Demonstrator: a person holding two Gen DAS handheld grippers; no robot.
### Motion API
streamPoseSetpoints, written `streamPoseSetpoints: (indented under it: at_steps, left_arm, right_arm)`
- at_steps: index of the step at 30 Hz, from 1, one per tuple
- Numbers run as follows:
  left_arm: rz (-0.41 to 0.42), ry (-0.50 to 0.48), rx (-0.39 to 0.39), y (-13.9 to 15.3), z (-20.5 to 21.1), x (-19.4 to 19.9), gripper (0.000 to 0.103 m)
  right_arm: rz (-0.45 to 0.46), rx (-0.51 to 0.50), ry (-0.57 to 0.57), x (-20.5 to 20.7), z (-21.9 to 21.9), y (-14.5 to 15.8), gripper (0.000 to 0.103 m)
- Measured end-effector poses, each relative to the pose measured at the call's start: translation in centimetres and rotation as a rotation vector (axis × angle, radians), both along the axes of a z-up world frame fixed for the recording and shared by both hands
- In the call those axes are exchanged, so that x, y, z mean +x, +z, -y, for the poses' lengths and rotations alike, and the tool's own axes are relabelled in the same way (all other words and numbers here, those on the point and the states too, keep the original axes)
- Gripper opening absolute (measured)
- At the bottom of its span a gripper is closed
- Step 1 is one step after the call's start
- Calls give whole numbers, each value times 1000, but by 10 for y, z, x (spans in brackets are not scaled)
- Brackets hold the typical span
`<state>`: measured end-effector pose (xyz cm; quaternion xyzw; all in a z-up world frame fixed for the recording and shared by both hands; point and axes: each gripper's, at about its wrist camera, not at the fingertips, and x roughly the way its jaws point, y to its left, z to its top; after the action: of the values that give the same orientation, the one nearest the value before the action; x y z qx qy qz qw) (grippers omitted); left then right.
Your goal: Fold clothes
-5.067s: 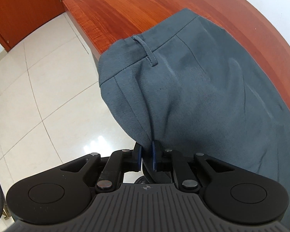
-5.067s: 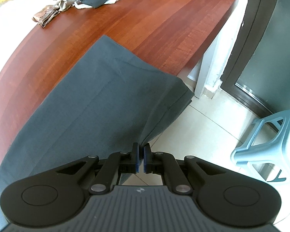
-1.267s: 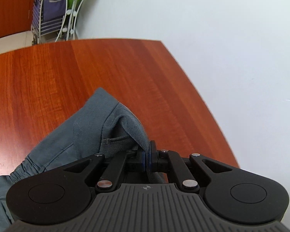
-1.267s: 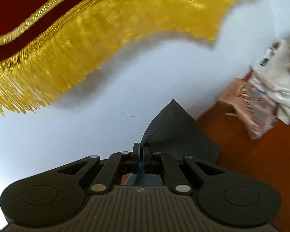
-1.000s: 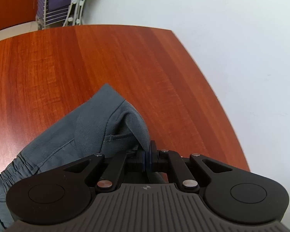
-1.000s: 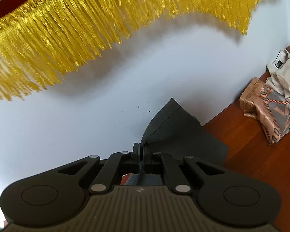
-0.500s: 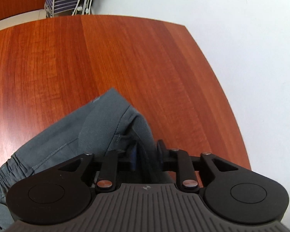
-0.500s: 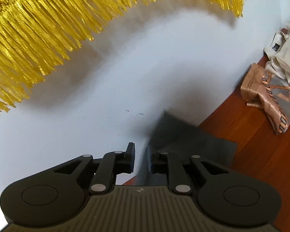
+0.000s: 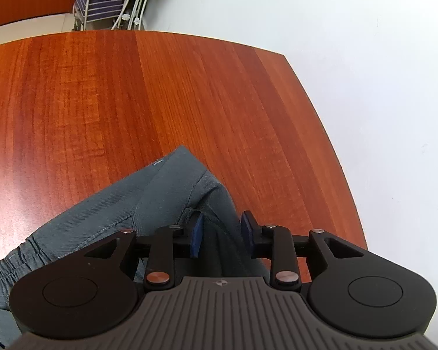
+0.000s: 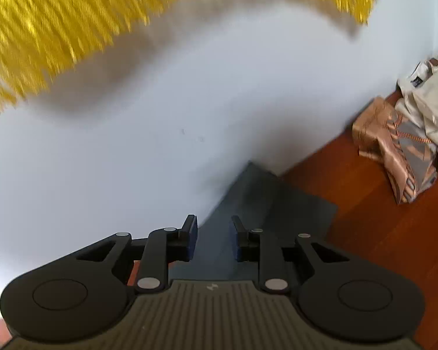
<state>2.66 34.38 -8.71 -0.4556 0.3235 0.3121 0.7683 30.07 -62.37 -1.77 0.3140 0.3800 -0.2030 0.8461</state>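
Observation:
The grey-blue trousers (image 9: 125,204) lie on the red-brown wooden table (image 9: 131,93), their waistband corner pointing up the left wrist view. My left gripper (image 9: 222,230) has its jaws opening, a fold of the fabric lying loosely between the blue pads (image 9: 196,234) without being pressed. In the right wrist view the trouser hem corner (image 10: 265,192) rests against the white wall at the table's far edge. My right gripper (image 10: 213,234) is also opening, with the cloth lying between and under its parted pads.
A brown patterned scarf (image 10: 400,160) and pale crumpled garments (image 10: 429,99) lie at the table's right. A yellow fringe (image 10: 73,20) hangs on the white wall. A white wire rack (image 9: 111,3) stands beyond the table's far left corner.
Both grippers, shut on the trousers a second ago, have parted their jaws and let go. The fabric corners have sunk onto the table.

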Motion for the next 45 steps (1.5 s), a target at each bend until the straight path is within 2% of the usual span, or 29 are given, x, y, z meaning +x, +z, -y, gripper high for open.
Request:
streamPoseSetpoints:
  at_steps: [2,4,7,12,16,19,25,31,34,36,37,39,42,45]
  left_arm:
    - [25,8,2,2,-1,-5,41]
    - [42,12,3,3,-3,-7,53]
    - [62,20,23,11,-5,-13,63]
    - [84,-11,47,26,2,-22,73]
    - [64,-74,54,35,19,-29,74]
    - [38,-129,68,40,35,-34,74]
    - [-28,-275,158,55,80,-39,74]
    - [-43,-349,165,62,109,-53,74]
    - [-64,-372,165,61,120,-60,74]
    - [-75,-380,169,61,125,-63,74]
    - [-78,-382,167,60,127,-65,74]
    - [-81,-383,161,59,130,-67,74]
    - [-88,-390,159,59,135,-69,74]
    - [-95,-408,167,61,139,-69,74]
  right_arm:
    - [-18,6,2,0,0,-8,29]
    - [-38,6,4,0,0,-18,29]
    - [-68,-7,2,3,2,-33,32]
    - [-123,-92,-19,-2,12,-40,45]
    - [-173,-157,-58,-13,27,-45,56]
    - [-196,-161,-81,-17,41,-55,56]
    - [-227,-179,-72,-8,53,-78,56]
    - [-223,-162,-72,6,61,-96,56]
    - [-219,-151,-74,11,62,-101,47]
    - [-219,-146,-77,13,63,-106,32]
    - [-220,-148,-76,13,63,-107,29]
    - [-220,-158,-80,12,65,-111,17]
    - [-220,-156,-83,9,66,-111,10]
    - [-237,-166,-89,6,66,-111,9]
